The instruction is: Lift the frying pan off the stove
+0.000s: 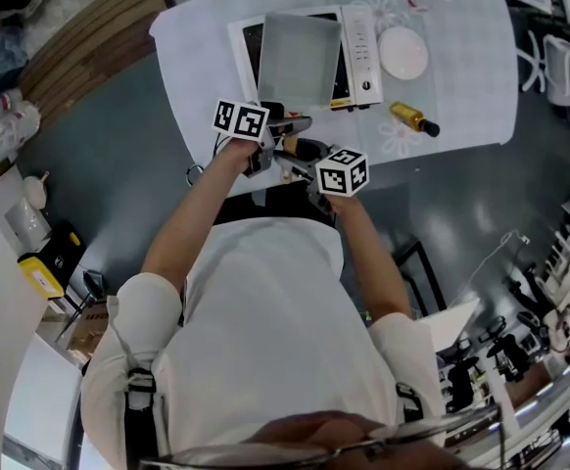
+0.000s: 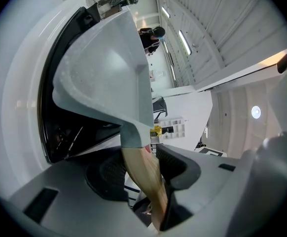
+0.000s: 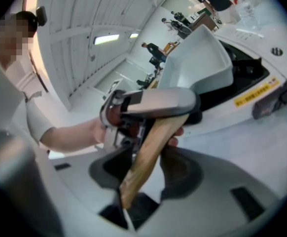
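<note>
both grippers are clamped on the pale wooden handle (image 2: 151,196) of the square grey frying pan (image 1: 300,59): the left gripper (image 2: 143,159) pinches it just behind the pan's body, and the right gripper (image 3: 148,164) pinches it nearer the free end. the pan is over the black glass top of the white stove (image 1: 361,52) on the white table (image 1: 461,86), a yellow bottle (image 1: 412,117) lying near the stove; whether pan and glass touch i cannot tell

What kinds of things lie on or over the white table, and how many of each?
Frying pan: 1
Stove: 1
White round plate: 1
Yellow bottle: 1
Total: 4
</note>
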`<state>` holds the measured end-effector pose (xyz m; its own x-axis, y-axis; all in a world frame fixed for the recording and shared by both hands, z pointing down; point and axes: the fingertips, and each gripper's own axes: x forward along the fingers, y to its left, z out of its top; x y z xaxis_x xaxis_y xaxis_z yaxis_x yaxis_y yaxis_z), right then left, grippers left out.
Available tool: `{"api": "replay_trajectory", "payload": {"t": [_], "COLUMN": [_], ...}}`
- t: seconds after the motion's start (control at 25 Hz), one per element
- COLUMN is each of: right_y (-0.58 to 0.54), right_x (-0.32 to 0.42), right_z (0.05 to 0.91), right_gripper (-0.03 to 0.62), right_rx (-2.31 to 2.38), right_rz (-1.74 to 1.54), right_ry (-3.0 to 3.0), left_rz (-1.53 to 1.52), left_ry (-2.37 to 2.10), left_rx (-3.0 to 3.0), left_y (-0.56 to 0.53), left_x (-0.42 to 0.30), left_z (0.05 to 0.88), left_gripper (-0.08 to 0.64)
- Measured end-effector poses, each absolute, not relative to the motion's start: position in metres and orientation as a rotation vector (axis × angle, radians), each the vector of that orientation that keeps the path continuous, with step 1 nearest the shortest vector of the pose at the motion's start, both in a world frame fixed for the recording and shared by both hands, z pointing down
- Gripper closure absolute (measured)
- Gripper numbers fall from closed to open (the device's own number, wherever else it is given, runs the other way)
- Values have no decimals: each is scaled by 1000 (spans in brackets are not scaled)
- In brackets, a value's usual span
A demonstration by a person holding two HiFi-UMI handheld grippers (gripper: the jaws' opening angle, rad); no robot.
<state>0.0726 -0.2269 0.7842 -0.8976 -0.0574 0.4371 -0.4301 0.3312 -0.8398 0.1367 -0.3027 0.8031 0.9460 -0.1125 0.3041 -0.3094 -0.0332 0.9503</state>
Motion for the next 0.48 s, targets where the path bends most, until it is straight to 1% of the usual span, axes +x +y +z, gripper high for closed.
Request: {"api": "replay_trajectory", "payload": {"t": [0.48], "right_y": [-220], "right_x": [57], "right_z": [763], "right_gripper": [405], "right_rx": [473], "right_rz": [1601], "right_ry": [-2340], "left_rz": [160], "left_ry": [-305], "left_rx": [1646], "left_y": [-293], "left_x": [124], "left_z": [783], "left_gripper": [365]}}
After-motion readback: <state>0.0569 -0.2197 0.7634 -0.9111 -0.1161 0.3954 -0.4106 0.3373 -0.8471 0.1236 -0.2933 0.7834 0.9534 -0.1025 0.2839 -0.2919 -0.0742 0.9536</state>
